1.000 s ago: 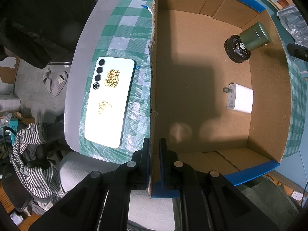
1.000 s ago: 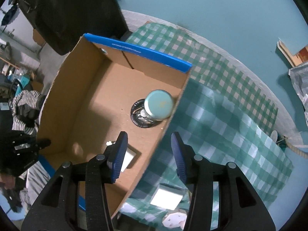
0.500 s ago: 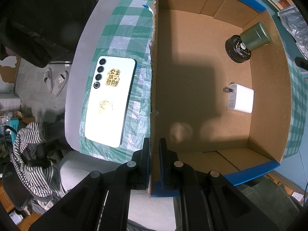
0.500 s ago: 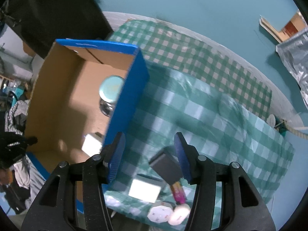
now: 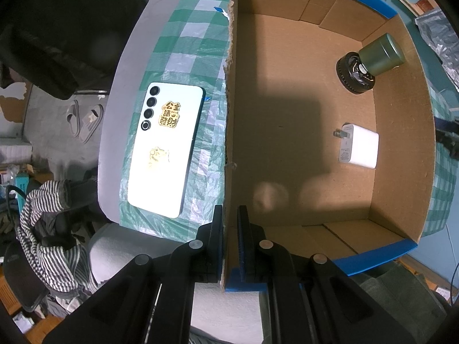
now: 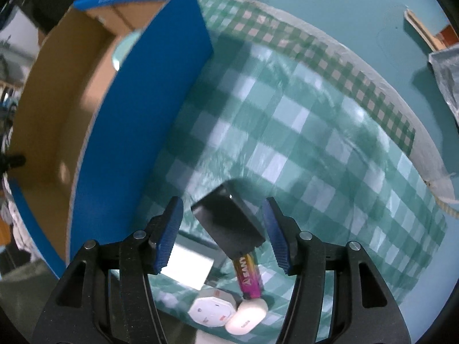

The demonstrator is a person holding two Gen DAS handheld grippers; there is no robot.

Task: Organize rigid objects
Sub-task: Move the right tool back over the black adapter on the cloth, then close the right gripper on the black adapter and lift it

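Observation:
My left gripper (image 5: 229, 223) is shut on the near left wall of the cardboard box (image 5: 229, 114). Inside lie a white charger (image 5: 358, 149), a green tin (image 5: 381, 54) and a black round part (image 5: 348, 71). A white phone (image 5: 166, 149) lies outside on the checked cloth. In the right wrist view my right gripper (image 6: 222, 233) hangs over a black block (image 6: 226, 226), its jaws opening with the block between them and not touched. A pink battery (image 6: 249, 275), a white octagonal piece (image 6: 210, 309), a white oval case (image 6: 246, 315) and a flat white square (image 6: 188, 266) lie just below.
The box's blue outer wall (image 6: 134, 132) rises to the left of my right gripper. Green checked cloth (image 6: 301, 132) covers the table to the right, with the table edge beyond. A chair with striped cloth (image 5: 48, 229) stands left of the table.
My right gripper has moved from above the box to the cloth outside it, sunk lower, and its jaws have spread wider over the black block. The left gripper has not moved.

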